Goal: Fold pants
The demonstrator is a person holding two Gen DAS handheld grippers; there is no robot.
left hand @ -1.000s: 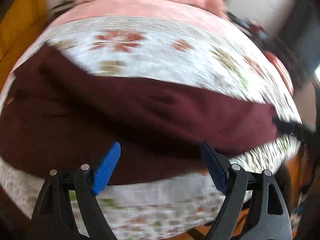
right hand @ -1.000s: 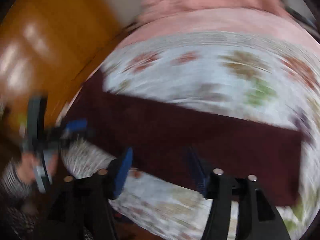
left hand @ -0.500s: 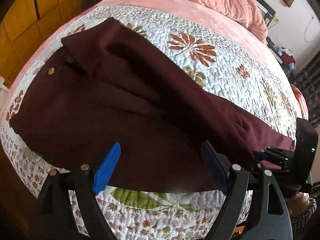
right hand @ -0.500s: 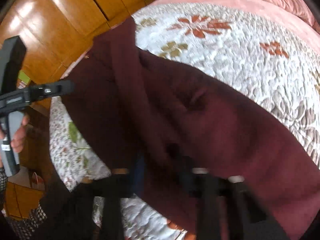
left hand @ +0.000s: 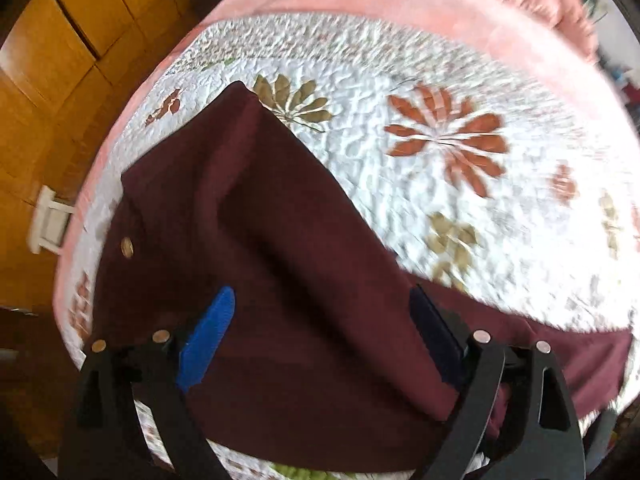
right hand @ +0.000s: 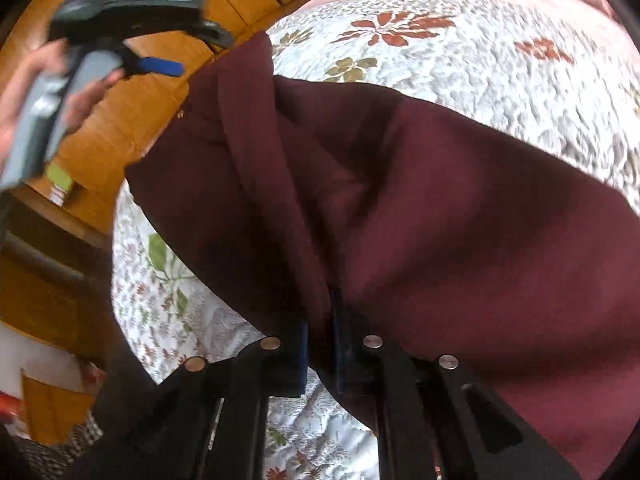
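Pants (right hand: 440,208) could slip from the right gripper (right hand: 320,340), pinched on one thin fold (lower centre), while the left gripper (left hand: 320,336) is opening, empty.

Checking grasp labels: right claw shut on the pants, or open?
Shut on the pants: the right claw has its blue pads nearly together, with a ridge of maroon cloth pinched between them.

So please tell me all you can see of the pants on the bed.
The pants are dark maroon, of a soft, matte cloth, with one small metal button near the waist. They lie rumpled and partly folded over on the flowered quilt, reaching to its near edge. The right gripper is shut on a fold of them at that edge. The left gripper hangs above the waist end, its jaws opening, not gripping the cloth.
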